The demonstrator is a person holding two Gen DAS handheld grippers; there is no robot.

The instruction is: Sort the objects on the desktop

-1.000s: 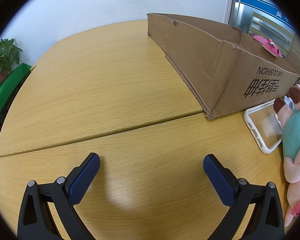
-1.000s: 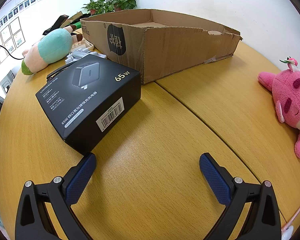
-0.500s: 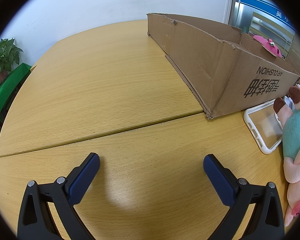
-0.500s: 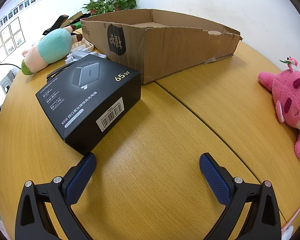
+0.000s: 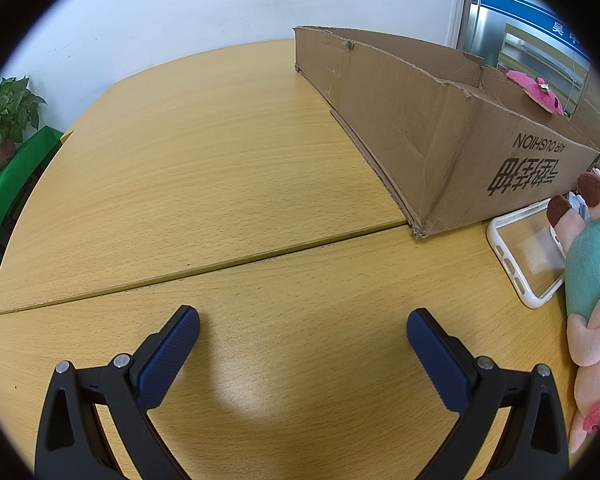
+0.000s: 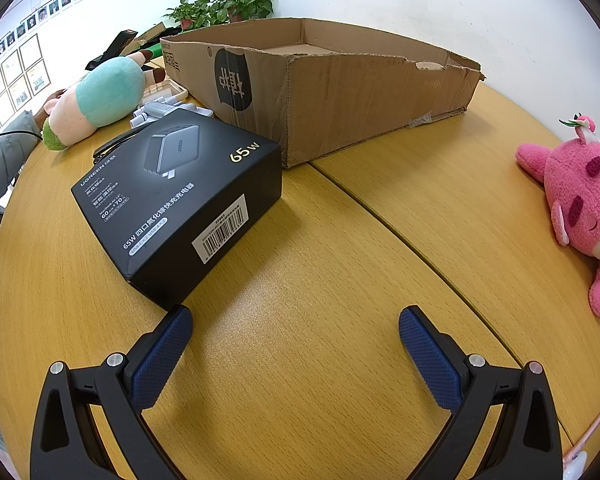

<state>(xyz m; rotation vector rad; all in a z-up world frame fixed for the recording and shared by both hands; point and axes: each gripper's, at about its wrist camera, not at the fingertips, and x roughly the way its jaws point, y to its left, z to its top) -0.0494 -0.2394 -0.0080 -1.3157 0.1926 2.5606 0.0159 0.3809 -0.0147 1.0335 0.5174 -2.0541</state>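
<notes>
An open cardboard box (image 6: 340, 92) stands on the round wooden table (image 6: 300, 340); it also shows in the left wrist view (image 5: 428, 128). A black charger box (image 6: 176, 204) lies just ahead-left of my right gripper (image 6: 296, 320), which is open and empty. A pink plush toy (image 6: 580, 204) lies at the right. A teal-and-pink plush (image 6: 96, 100) lies at the far left, also in the left wrist view (image 5: 592, 280). A clear phone case (image 5: 528, 256) lies beside it. My left gripper (image 5: 302, 322) is open and empty over bare table.
A white adapter and a black cable (image 6: 156, 112) lie behind the charger box. Potted plants (image 6: 220, 4) stand behind the cardboard box. A green cloth (image 5: 8, 184) hangs past the table's left edge. A seam (image 5: 200, 268) crosses the table top.
</notes>
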